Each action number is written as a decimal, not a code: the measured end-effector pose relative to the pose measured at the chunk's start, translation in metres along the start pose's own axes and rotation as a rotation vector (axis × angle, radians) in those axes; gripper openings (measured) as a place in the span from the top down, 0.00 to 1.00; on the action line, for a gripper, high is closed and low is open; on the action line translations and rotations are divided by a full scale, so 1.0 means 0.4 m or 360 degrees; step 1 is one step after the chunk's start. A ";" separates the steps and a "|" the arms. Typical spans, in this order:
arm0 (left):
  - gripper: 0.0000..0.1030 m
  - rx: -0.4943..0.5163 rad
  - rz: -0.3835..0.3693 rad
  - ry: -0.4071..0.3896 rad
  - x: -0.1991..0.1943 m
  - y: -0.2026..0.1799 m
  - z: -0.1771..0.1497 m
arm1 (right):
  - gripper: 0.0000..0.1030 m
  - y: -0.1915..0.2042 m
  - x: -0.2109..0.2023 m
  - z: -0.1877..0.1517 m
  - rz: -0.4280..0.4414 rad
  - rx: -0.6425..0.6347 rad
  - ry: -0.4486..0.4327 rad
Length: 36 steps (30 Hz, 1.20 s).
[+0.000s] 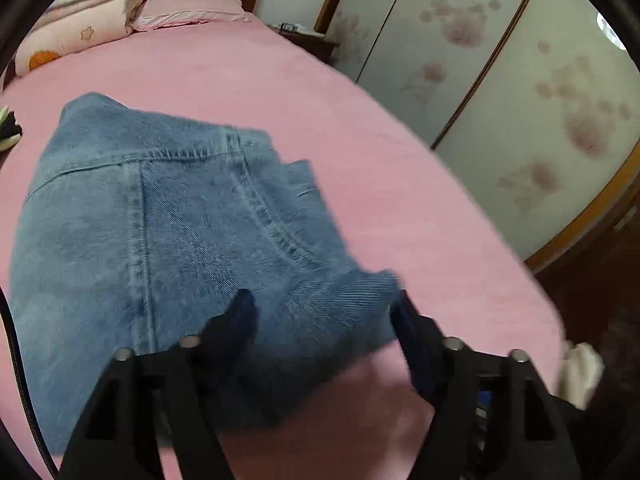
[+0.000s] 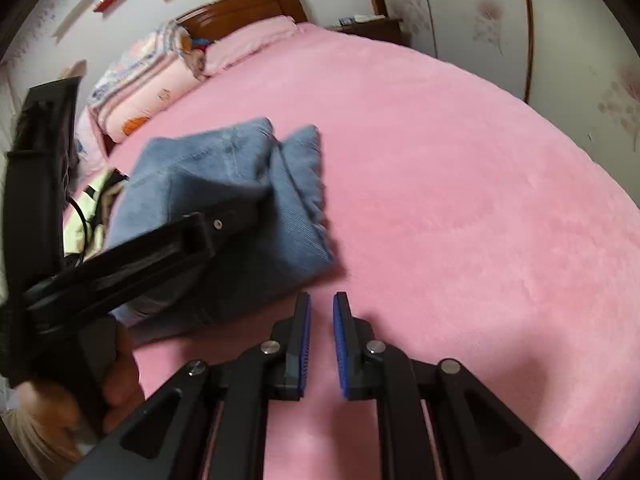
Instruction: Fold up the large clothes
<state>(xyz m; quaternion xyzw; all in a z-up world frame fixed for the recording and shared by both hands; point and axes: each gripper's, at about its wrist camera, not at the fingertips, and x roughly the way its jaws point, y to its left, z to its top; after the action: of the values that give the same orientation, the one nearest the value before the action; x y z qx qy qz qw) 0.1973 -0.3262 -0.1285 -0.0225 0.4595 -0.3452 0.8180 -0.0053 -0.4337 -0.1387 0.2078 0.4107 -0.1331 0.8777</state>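
Note:
Folded blue jeans (image 1: 160, 220) lie on the pink bed (image 1: 380, 128), one seamed layer on top and a narrower fold sticking out at the right. My left gripper (image 1: 322, 312) hovers open over their near right corner; the denim lies below its spread fingers, and the pads do not press on it. In the right wrist view the jeans (image 2: 240, 160) sit left of centre, partly behind one wide-spread finger (image 2: 180, 236) of the left gripper, which a hand (image 2: 120, 376) holds. My right gripper (image 2: 322, 312) is shut over bare sheet, just right of the jeans, with nothing in it.
A folded quilt (image 2: 148, 88) and a pink pillow (image 2: 252, 40) lie by the wooden headboard (image 2: 248, 8). Other clothes (image 2: 96, 204) are piled at the bed's left edge. A nightstand (image 1: 312, 40) and flowered wardrobe doors (image 1: 520, 80) stand beyond the right edge.

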 end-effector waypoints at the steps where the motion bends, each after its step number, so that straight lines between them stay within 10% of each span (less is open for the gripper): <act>1: 0.30 -0.0004 -0.0024 -0.0023 -0.028 -0.002 0.004 | 0.89 0.008 -0.007 0.008 0.0013 -0.0006 -0.0011; 8: 0.22 -0.0102 0.0087 -0.0219 -0.221 0.097 -0.014 | 0.46 0.046 -0.047 0.051 0.0172 -0.0005 -0.0076; 15: 0.22 -0.0253 0.0552 -0.0232 -0.275 0.328 -0.093 | 0.46 0.063 0.015 0.080 0.0202 -0.0005 0.0029; 21: 0.22 -0.0365 0.0572 -0.0171 -0.220 0.426 -0.135 | 0.46 0.058 0.124 0.114 0.0315 0.0087 0.0210; 24: 0.22 -0.0347 0.0566 -0.0216 -0.214 0.429 -0.136 | 0.71 0.066 0.168 0.127 0.0316 0.0079 0.0262; 32: 0.22 -0.0277 0.0540 -0.0286 -0.182 0.360 -0.061 | 0.82 0.128 -0.001 0.165 0.0257 -0.0194 -0.0163; 36: 0.22 -0.0233 0.0574 -0.0210 -0.122 0.330 -0.064 | 0.82 0.045 0.095 0.123 0.0126 -0.0027 0.0027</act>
<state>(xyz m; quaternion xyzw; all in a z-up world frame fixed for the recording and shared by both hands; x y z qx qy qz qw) 0.2332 -0.1900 -0.1541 -0.0219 0.4253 -0.1567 0.8911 0.0588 -0.4436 -0.1353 0.2175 0.4108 -0.0931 0.8805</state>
